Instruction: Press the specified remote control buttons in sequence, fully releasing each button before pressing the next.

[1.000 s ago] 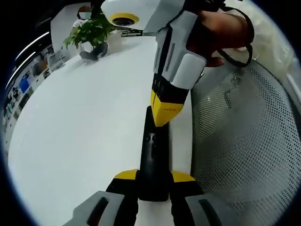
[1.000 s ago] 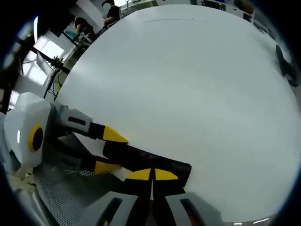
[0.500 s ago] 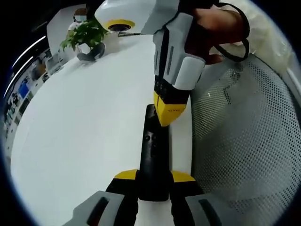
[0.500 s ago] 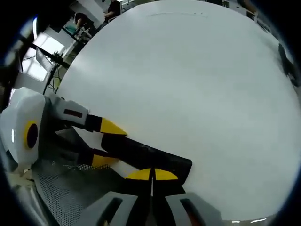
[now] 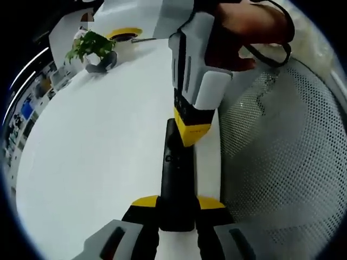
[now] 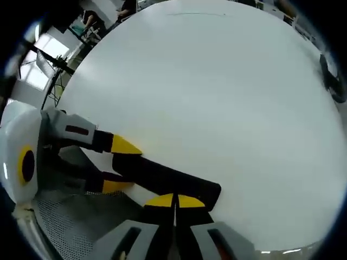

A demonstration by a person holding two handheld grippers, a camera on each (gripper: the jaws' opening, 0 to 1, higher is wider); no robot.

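Here the black remote control [image 5: 176,181] lies flat along the near edge of the white table [image 5: 97,135], and everything else is best placed from it. In the left gripper view the left gripper [image 5: 177,205] clamps the remote's near end, its two yellow-tipped jaws pressed against either long side of the black body. The right gripper [image 5: 190,132] comes down from above onto the remote's far half, its yellow tips drawn together into one point that rests on the remote's upper face, just beyond a small round button; a hand [image 5: 244,32] grips its white and grey body higher up. Just beside the remote, off the table edge, spreads the white mesh [image 5: 282,162] of a perforated seat or back. Well beyond the remote's far end stands a potted plant [image 5: 89,46] with green leaves in a grey pot. In the right gripper view the right gripper [image 6: 174,201] shows its yellow tips shut side by side, touching the remote control [image 6: 162,179] near its end, while the left gripper [image 6: 116,165] holds the opposite end with one yellow tip on each side of it, above the white table [image 6: 217,97].
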